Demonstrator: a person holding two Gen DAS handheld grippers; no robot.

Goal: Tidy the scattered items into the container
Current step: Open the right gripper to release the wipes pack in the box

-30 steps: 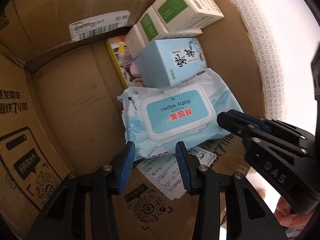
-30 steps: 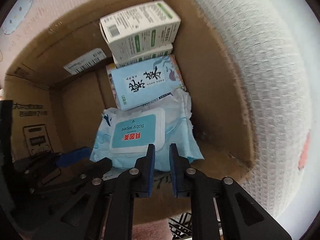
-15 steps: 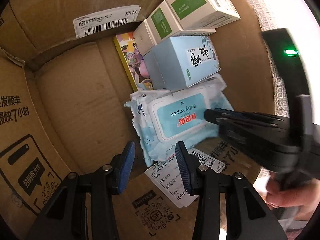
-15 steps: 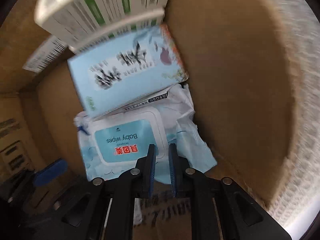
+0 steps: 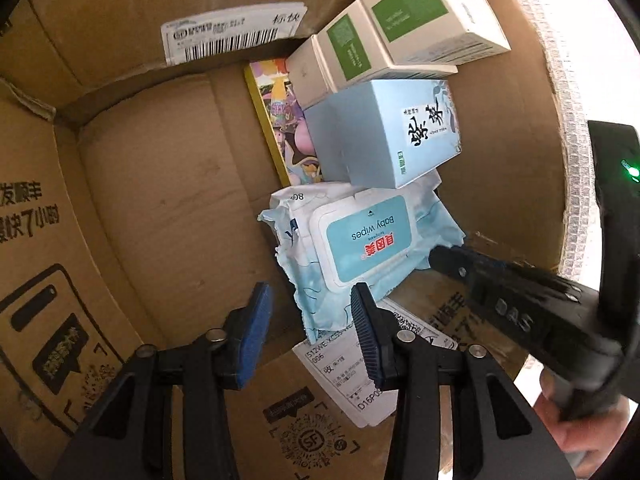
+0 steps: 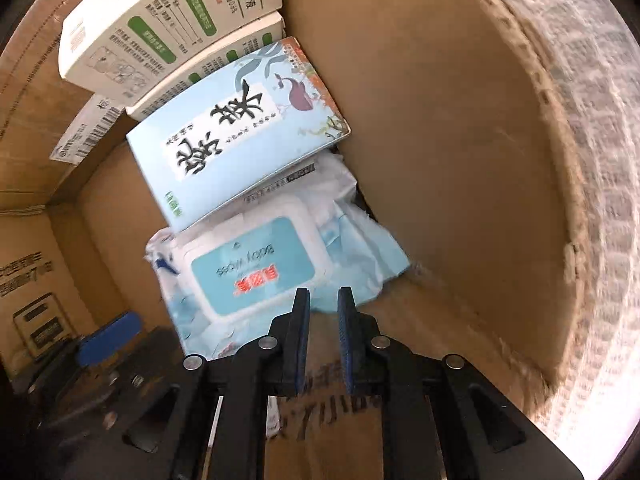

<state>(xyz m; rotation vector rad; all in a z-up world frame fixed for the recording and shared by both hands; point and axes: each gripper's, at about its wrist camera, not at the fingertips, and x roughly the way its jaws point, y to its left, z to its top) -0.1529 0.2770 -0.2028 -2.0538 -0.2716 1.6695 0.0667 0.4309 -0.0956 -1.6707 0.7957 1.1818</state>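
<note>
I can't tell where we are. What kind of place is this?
Probably a home. We're looking into a cardboard box holding baby wipes and a colourful picture book, with a white quilted cover beside it, maybe a bed.

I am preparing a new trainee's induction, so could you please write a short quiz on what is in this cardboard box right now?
1. True or false: the baby wipes pack lies inside the cardboard box.
2. What rests on the far edge of the wipes pack? A) the light blue box with black calligraphy B) a mug C) a bottle
3. Fill in: the two white boxes at the far end carry ____ labels.

Key: 1 true; 2 A; 3 green.
</note>
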